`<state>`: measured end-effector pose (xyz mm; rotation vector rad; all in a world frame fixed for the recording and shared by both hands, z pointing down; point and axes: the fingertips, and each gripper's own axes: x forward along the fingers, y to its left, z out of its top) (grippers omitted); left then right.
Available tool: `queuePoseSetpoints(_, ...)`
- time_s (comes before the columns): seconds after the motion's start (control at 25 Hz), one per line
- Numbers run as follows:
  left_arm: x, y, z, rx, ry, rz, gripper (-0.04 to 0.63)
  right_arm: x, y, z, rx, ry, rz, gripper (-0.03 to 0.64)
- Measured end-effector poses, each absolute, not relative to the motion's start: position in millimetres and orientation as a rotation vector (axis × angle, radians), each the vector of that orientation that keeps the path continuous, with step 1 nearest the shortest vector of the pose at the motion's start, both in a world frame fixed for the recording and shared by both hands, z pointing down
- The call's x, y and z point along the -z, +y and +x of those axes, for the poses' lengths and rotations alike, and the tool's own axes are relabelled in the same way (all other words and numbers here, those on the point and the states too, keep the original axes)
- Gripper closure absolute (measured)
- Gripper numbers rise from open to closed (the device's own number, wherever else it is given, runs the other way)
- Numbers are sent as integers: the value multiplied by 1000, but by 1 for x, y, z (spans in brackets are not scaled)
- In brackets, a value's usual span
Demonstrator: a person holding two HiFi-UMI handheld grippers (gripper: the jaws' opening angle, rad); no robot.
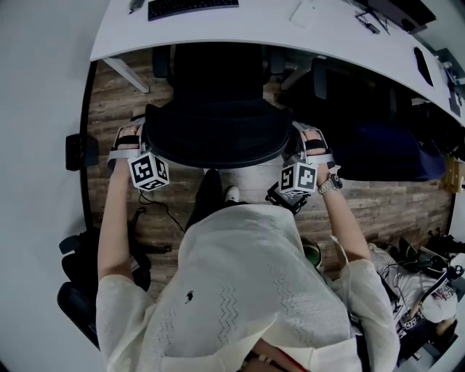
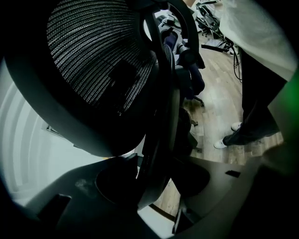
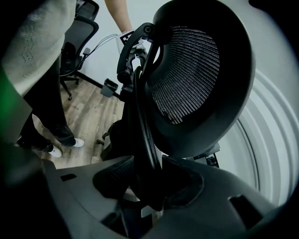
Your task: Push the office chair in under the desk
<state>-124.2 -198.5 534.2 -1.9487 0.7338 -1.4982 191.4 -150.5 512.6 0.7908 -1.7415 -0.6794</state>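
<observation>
Left gripper [image 2: 155,183] and right gripper [image 3: 149,186] clamp the office chair [image 1: 214,123] by its backrest; seat seems partly under the desk [image 1: 290,36]; more pushing left

Curved white desk [image 1: 240,29] is topped with a black keyboard [image 1: 192,7]; office chair [image 1: 218,123] is parked on the wood-plank floor [image 1: 378,207].

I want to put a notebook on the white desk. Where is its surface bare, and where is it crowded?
Bare: the desk strip between the keyboard and the flat white item, directly ahead of the office chair. Crowded: the right end, with several dark items.
</observation>
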Motion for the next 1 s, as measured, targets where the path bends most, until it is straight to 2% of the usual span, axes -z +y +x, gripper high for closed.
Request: queuePoseSetpoints(1.0, -535, -268, -122, 1500, 722, -1960, 390, -512, -215, 194, 648, -1721, 814, 428)
